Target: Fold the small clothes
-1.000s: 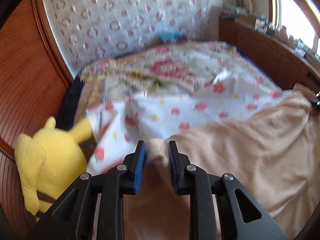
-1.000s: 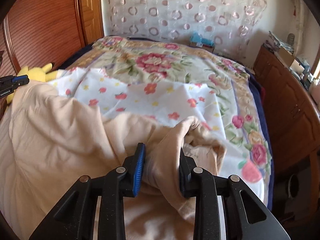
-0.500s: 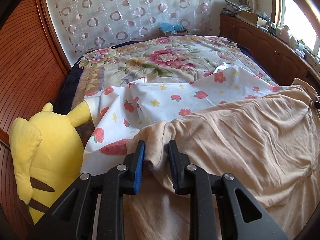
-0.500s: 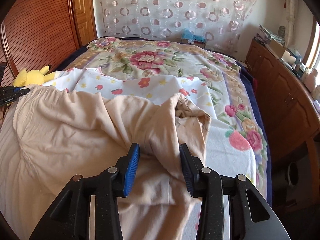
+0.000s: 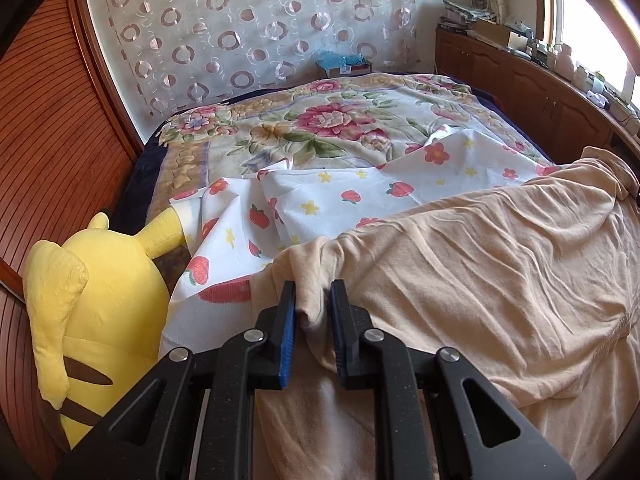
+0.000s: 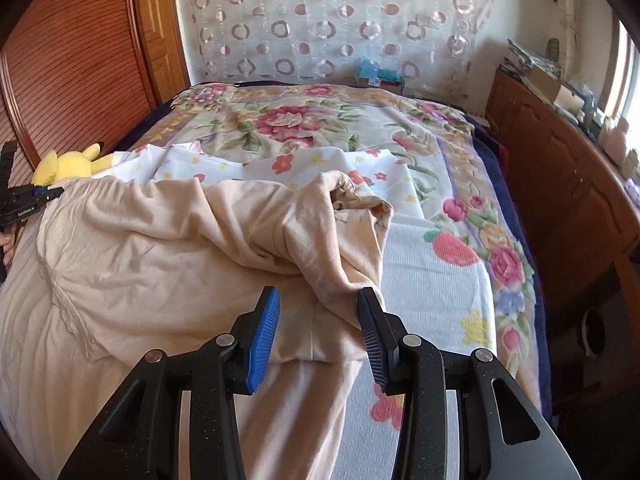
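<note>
Since the earlier frames the right gripper [image 6: 318,312] has been drawn back across the bed and its jaws have been opened; the bunched end of the peach-beige soft cotton garment [image 5: 480,272] that was clamped there is now let go. That fold is seen lying slack between the spread pads, which are not pressed on it. The left gripper [image 5: 312,304] has been closed further within the last half second and is clenched on the opposite corner of the same garment, a pinch of cloth being visible between the blue-ribbed pads.

The garment is spread across the near part of the bed, on top of a white sheet printed with strawberries and small flowers [image 5: 328,196], which in turn lies on the floral plush blanket [image 5: 332,120]. One end is probably kept pinned by the left so the cloth stays stretched flat while the right end is dropped into place; the release on the right is judged to mark a fold laid down or a regrasp being prepared.

A yellow plush toy with long ears [image 5: 92,280] is propped at the left bed edge against the reddish wooden slatted panel [image 5: 52,120], clear of the work.
</note>
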Available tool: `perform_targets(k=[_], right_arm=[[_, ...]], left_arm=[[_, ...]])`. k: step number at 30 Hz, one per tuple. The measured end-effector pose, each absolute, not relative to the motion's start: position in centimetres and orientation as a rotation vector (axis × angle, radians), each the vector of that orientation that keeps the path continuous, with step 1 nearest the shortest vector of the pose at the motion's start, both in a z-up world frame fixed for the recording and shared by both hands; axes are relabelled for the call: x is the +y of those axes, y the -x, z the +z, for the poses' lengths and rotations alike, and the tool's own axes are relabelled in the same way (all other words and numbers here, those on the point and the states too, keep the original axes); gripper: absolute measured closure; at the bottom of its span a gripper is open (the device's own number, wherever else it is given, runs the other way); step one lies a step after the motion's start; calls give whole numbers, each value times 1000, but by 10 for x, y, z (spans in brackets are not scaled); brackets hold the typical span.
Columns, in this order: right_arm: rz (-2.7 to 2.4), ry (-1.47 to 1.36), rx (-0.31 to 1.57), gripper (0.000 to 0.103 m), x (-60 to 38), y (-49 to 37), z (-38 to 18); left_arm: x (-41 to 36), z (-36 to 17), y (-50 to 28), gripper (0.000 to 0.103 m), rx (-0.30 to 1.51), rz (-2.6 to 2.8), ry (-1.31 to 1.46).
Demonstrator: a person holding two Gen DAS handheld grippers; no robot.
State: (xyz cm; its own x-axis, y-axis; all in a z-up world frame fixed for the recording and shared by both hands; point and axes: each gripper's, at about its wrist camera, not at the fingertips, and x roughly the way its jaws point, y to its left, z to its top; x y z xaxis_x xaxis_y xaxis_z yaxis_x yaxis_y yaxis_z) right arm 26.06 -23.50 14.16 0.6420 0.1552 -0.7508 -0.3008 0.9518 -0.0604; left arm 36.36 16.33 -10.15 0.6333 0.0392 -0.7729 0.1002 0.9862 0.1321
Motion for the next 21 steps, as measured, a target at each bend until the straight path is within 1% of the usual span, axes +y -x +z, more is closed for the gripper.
perform_targets(k=[3,8,10,11,12,13,15,21], right_arm=[[226,234,827,61,-231,-272,133],[193,249,805,61,-235,-284,128],[216,230,812,61,-235,-287,126],[226,226,816,65,-234,-287,125],[243,227,817,84,-233,-286,124],[257,239,819,97,-231,-284,123],[261,274,797,98,-228,-280,125],[287,241,694,99,-230,-263,147]], left_arm=[[157,-101,-362,92,884,-28,-192],[156,-102,-362,92,879,-25,-193],[155,-102,-361,96,876,-22,-197],[154,-101,-360,97,871,-20,-203],[152,-101,-358,97,866,-26,-203],[151,-99,-356,98,859,-32,-198],[151,-93,-350,98,830,-29,-191],[154,-62,-337,98,753,-39,-149]])
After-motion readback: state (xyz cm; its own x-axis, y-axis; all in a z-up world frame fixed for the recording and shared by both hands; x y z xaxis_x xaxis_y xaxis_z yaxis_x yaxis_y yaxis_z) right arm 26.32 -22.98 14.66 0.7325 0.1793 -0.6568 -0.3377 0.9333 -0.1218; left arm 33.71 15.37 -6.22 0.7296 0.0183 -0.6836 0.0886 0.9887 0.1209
